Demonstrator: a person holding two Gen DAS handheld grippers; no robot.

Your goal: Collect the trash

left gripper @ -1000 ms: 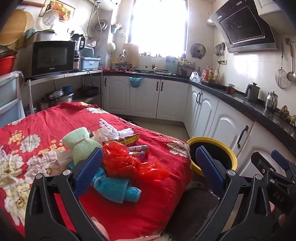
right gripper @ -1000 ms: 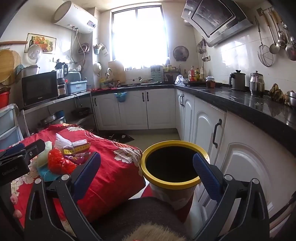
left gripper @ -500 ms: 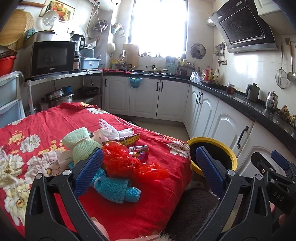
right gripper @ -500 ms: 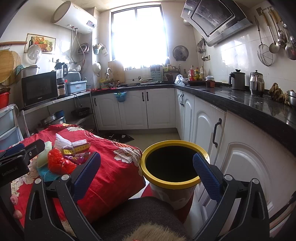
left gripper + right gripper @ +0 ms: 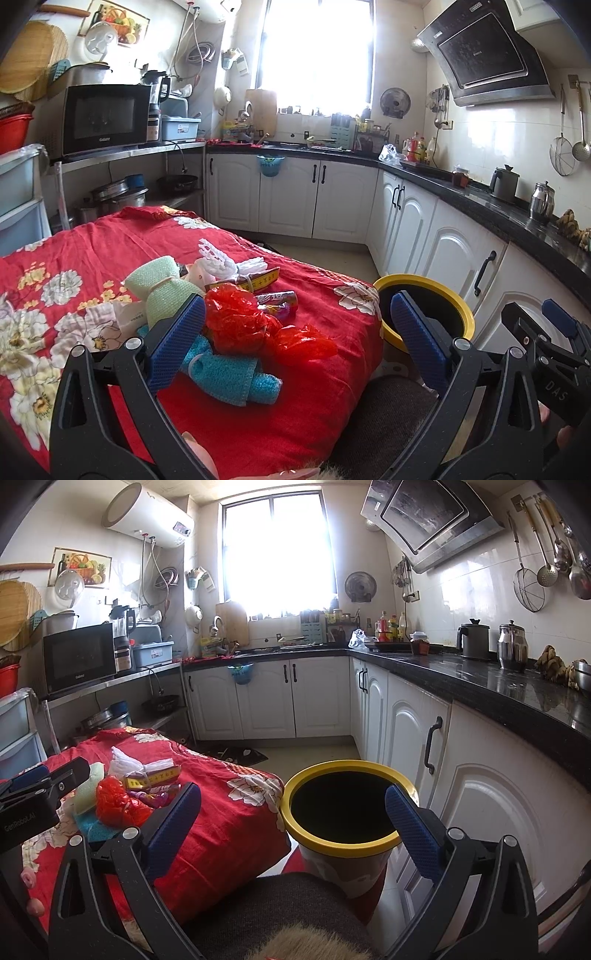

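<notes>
Left gripper [image 5: 297,332]: jaws wide open, nothing between them; it hovers over the near edge of the table, above the trash pile, touching no item.
Left fingers [image 5: 177,339]: blue ribbed pads on black arms; the left pad overlaps the green sponge in the view, the right pad overlaps the bin rim.
Right gripper [image 5: 291,823]: jaws wide open and empty; it hangs in front of the bin, with the bin mouth framed between the pads.
Table [image 5: 325,398]: covered by a red cloth with a white and yellow flower print; the cloth hangs over the near edge.
Trash pile: grouped near the middle of the cloth, items touching or overlapping.
Red bag [image 5: 251,328]: crumpled red plastic, at the front of the pile, partly on the blue cloth.
Blue cloth [image 5: 229,376]: turquoise knitted piece, nearest the left gripper.
Green sponge [image 5: 159,288]: pale green mesh, left side of the pile, tied at the middle.
White wrap [image 5: 218,258]: white foam netting, at the back of the pile.
Yellow pack [image 5: 258,278]: flat, printed, just behind the red bag.
Wrapper [image 5: 279,297]: shiny purple, beside the red bag.
Bin [image 5: 343,845]: yellow rim, dark inside, on the floor just beside the right edge of the table, in front of the white cabinets [image 5: 402,731].
Counter [image 5: 517,694]: black, along the right wall, with two kettles on it.
</notes>
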